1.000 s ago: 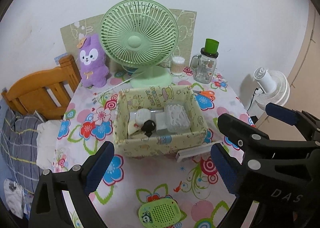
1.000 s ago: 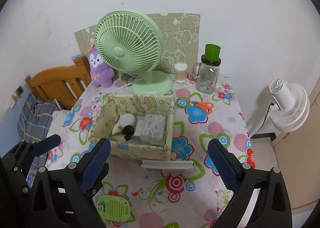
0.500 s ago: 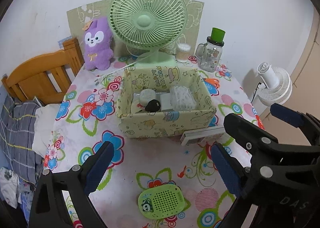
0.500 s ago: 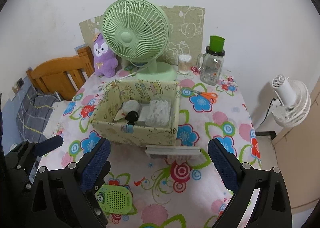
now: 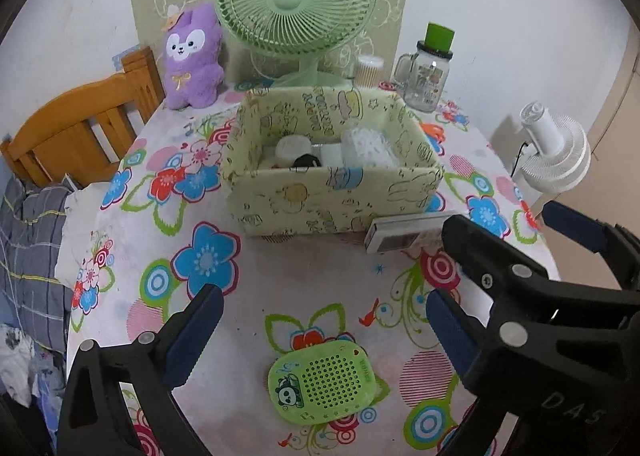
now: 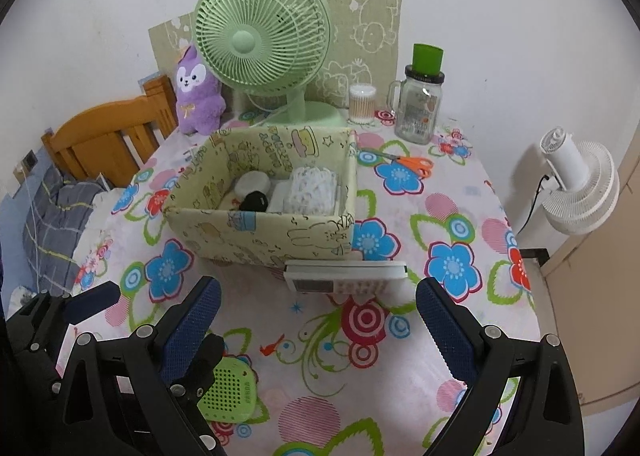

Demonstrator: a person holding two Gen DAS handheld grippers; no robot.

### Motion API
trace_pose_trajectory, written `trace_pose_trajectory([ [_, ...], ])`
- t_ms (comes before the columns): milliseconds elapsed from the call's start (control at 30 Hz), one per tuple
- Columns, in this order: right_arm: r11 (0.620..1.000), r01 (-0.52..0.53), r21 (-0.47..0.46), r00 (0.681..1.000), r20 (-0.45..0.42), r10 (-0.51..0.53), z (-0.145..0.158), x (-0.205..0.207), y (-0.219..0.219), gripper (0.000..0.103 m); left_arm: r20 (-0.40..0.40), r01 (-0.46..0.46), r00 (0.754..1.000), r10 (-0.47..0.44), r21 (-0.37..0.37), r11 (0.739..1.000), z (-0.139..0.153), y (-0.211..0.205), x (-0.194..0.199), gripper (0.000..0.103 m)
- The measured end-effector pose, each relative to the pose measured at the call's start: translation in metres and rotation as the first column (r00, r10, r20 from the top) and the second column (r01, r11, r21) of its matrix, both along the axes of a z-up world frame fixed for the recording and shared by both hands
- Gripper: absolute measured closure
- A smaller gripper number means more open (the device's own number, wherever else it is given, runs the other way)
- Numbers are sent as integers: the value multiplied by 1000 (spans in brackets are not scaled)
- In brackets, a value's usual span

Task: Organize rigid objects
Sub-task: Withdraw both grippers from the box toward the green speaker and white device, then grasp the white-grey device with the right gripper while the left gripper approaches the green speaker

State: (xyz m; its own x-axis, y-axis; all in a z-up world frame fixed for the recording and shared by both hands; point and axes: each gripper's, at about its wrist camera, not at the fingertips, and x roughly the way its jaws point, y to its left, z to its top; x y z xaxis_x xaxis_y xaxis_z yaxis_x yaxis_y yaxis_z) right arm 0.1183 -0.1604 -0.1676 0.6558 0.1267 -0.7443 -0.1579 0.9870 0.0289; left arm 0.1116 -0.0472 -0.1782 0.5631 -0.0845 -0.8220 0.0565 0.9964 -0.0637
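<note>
A green panda case point(image 5: 322, 380) lies flat on the flowered tablecloth point(image 5: 280, 276), just below and between the blue pads of my left gripper point(image 5: 320, 320), which is open and empty. A white remote point(image 6: 344, 278) lies against the front wall of the pale yellow fabric box point(image 6: 260, 232). It sits a little ahead of my right gripper point(image 6: 318, 320), also open and empty. The box point(image 5: 332, 200) holds several small white items and a black one. In the right wrist view the green case point(image 6: 228, 392) is partly hidden behind the left gripper's finger.
At the back stand a green desk fan point(image 6: 260, 44), a purple plush point(image 6: 198, 96), a cotton-swab tub point(image 6: 362, 102) and a green-lidded glass jar point(image 6: 420, 104). Orange scissors point(image 6: 408, 162) lie right of the box. A wooden chair point(image 6: 108, 136) stands at the left, a white fan point(image 6: 576, 184) beyond the table's right edge.
Both grippers have come down and forward toward the table, so the green case and the remote sit nearer. Both stay open. Nothing on the table has moved.
</note>
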Motion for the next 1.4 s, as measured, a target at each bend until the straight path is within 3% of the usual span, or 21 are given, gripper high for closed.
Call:
trace_pose_trajectory([
  [367, 977, -195, -91, 981, -12, 195, -21, 28, -9, 4, -50, -112, 992, 112, -4, 994, -30, -20, 16, 1],
  [700, 897, -427, -113, 904, -79, 421, -49, 57, -15, 5, -94, -204, 974, 205, 10, 979, -59, -40, 33, 1],
  [1000, 862, -495, -114, 866, -145, 478, -76, 82, -19, 15, -137, -208, 968, 208, 16, 978, -79, -52, 52, 1],
  [1200, 799, -590, -120, 803, -194, 564, -90, 94, -14, 18, -162, -175, 971, 176, 19, 984, -89, -60, 58, 1],
  [1400, 767, -637, -79, 756, -258, 602, -107, 104, -7, 32, -185, -176, 967, 177, 22, 984, -97, -60, 65, 1],
])
